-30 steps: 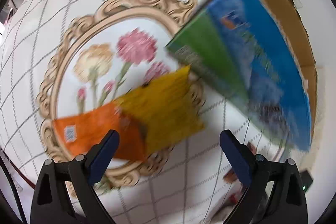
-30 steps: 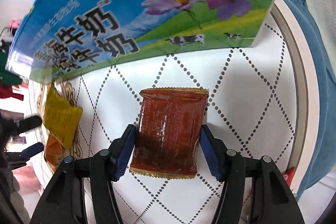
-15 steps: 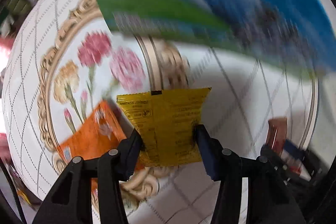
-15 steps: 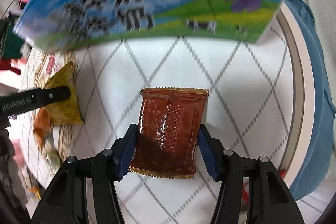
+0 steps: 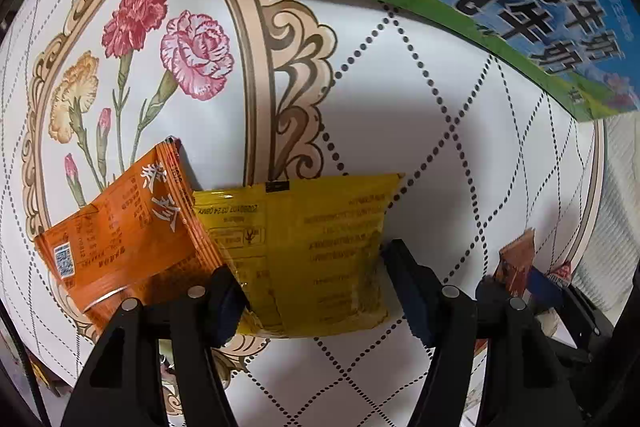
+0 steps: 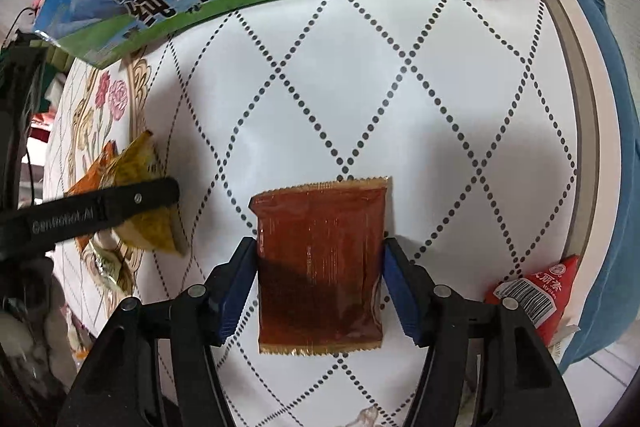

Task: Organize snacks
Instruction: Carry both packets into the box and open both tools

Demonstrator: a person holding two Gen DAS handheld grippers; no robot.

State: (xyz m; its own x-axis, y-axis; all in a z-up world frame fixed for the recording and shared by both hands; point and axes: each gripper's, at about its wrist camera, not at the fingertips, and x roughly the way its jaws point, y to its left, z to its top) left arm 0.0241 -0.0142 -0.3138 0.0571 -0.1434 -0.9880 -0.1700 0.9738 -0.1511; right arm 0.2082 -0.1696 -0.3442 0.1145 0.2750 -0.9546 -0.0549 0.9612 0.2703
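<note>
Both grippers' jaws are opening, left gripper (image 5: 316, 291) around the yellow packet (image 5: 320, 251), right gripper (image 6: 318, 287) around the brown packet (image 6: 320, 263). Contact looks marginal; either could slip, and the orange packet (image 5: 124, 231) beside the left pad may snag.

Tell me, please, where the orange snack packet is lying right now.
In the left wrist view, the orange packet lies at lower left on the tablecloth's flower medallion, overlapping the yellow packet's left edge.

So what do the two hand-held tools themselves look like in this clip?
Both match: the left tool and right tool each have two black plastic fingers with triangular cut-outs and small silver rivets, tipped with dark blue pads. Seen from the right wrist view, a left finger carries white lettering along its side. No sleeve or hand shows, and no cable is clearly visible on either tool.
</note>
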